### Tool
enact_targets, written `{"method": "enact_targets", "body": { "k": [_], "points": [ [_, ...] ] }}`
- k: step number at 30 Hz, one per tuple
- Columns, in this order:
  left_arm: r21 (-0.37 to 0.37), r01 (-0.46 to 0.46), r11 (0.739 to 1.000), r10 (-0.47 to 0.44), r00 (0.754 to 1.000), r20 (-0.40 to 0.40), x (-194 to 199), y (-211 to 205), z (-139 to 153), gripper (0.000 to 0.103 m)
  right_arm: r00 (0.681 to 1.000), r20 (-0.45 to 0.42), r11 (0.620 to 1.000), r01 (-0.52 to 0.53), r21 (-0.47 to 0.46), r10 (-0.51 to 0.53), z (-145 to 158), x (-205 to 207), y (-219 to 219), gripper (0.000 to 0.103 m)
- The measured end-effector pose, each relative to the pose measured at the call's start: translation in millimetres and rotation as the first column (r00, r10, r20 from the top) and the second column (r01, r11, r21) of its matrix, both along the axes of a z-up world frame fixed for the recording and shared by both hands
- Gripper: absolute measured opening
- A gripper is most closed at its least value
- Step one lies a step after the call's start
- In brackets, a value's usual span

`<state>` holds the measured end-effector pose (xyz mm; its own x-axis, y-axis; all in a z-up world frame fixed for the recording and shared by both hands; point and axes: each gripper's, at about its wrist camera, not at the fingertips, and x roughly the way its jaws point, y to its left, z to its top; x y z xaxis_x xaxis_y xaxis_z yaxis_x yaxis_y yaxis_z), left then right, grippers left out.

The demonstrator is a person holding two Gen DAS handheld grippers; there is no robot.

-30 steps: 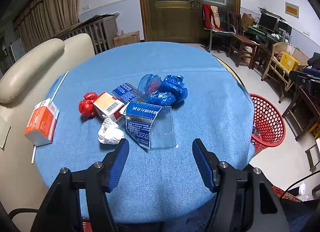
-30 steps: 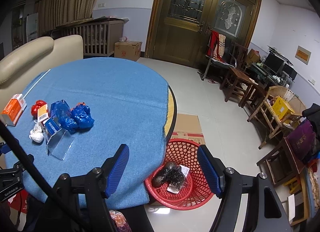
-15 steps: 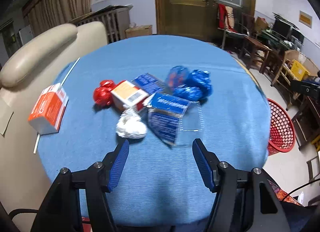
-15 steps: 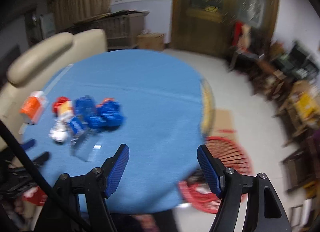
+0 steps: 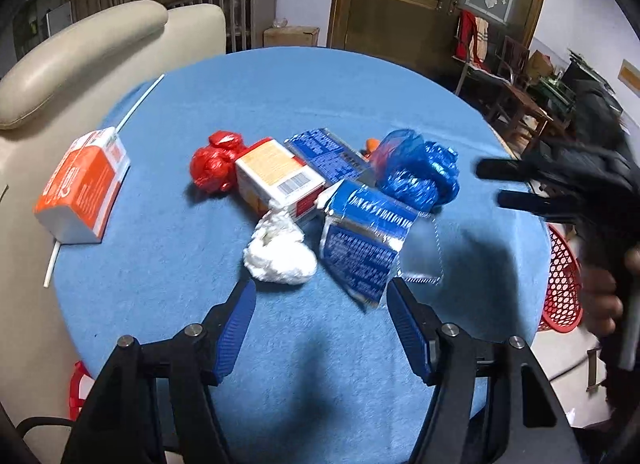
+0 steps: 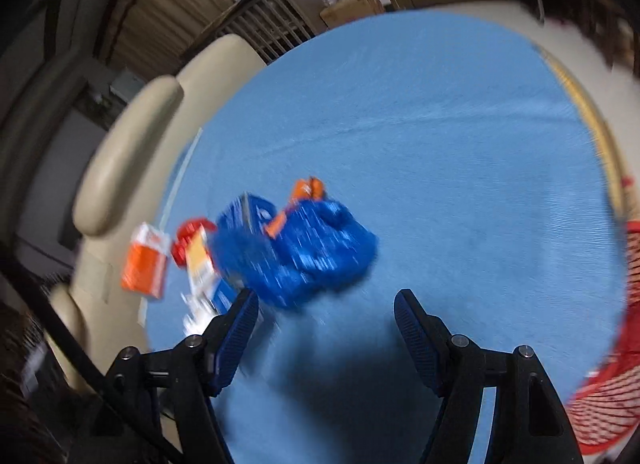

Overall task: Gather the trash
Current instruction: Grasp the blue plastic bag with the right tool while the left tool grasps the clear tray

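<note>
Right gripper (image 6: pixel 322 324) swung over, seemingly toward blue bag (image 6: pixel 320 254)

1. Left wrist cam sits low at the near edge of the blue table (image 5: pixel 320 95), looking across it at the trash pile (image 5: pixel 320 199), pretty close.
2. Right wrist cam, blurry, looks down from the right; both views share the trash pile (image 6: pixel 288 252) and table (image 6: pixel 440 143).

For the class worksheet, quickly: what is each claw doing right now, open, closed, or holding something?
Left claw: open, empty, above the table just short of the trash pile.
Right claw: open, empty, blurred, near the blue bag.
</note>
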<state>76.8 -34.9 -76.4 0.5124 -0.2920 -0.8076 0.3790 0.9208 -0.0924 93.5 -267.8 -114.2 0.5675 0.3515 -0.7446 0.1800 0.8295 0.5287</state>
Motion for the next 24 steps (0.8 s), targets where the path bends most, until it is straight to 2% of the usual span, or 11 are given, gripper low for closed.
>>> {"method": "enact_targets", "body": {
  "k": [3, 6, 9, 11, 12, 14, 16, 21, 24],
  "points": [
    [0.004, 0.012, 1.000, -0.012, 1.000, 0.003, 1.0, -6.2, -0.1, 0.070, 1.000, -0.027, 0.998, 0.006, 0.062, -0.004, -10.9, 27.5, 3.4, 0.074],
    [0.021, 0.020, 1.000, -0.020, 1.000, 0.005, 2.2, -10.5, -1.5, 0.070, 0.998, -0.069, 0.999, 0.016, 0.035, -0.013, -19.7, 50.1, 11.7, 0.076],
    [0.029, 0.014, 0.999, -0.014, 1.000, 0.005, 4.9, -8.9, -2.0, 0.070, 0.992, -0.125, 0.999, 0.001, -0.035, -0.006, -31.8, 67.6, 24.8, 0.076],
    [0.029, 0.011, 1.000, -0.011, 1.000, 0.000, 6.3, -8.0, -1.6, 0.070, 0.991, -0.133, 1.000, -0.009, -0.011, 0.007, -41.8, 72.8, 30.6, 0.073],
    [0.028, 0.012, 1.000, -0.012, 1.000, -0.004, 7.4, -8.0, -1.1, 0.070, 0.991, -0.133, 1.000, -0.011, -0.005, 0.010, -43.7, 73.1, 31.0, 0.066],
    [0.024, 0.018, 1.000, -0.018, 1.000, -0.011, 8.5, -10.0, 0.0, 0.071, 0.994, -0.109, 1.000, -0.022, -0.021, 0.019, -44.4, 70.4, 33.9, 0.060],
    [0.016, 0.030, 0.999, -0.030, 0.999, -0.019, 9.7, -14.7, 0.7, 0.071, 0.997, -0.081, 0.998, -0.024, -0.058, 0.019, -40.3, 64.2, 35.8, 0.059],
    [-0.002, 0.075, 0.997, -0.075, 0.997, -0.031, 18.0, -37.6, -3.0, 0.079, 1.000, -0.019, 0.995, 0.018, -0.102, -0.020, -29.7, 37.6, 18.8, 0.058],
    [-0.015, 0.055, 0.998, -0.056, 0.994, -0.091, 29.7, -47.9, -10.6, 0.079, 0.999, 0.012, 0.990, 0.054, -0.128, -0.053, -23.6, 11.8, 2.7, 0.059]
  ]
}}
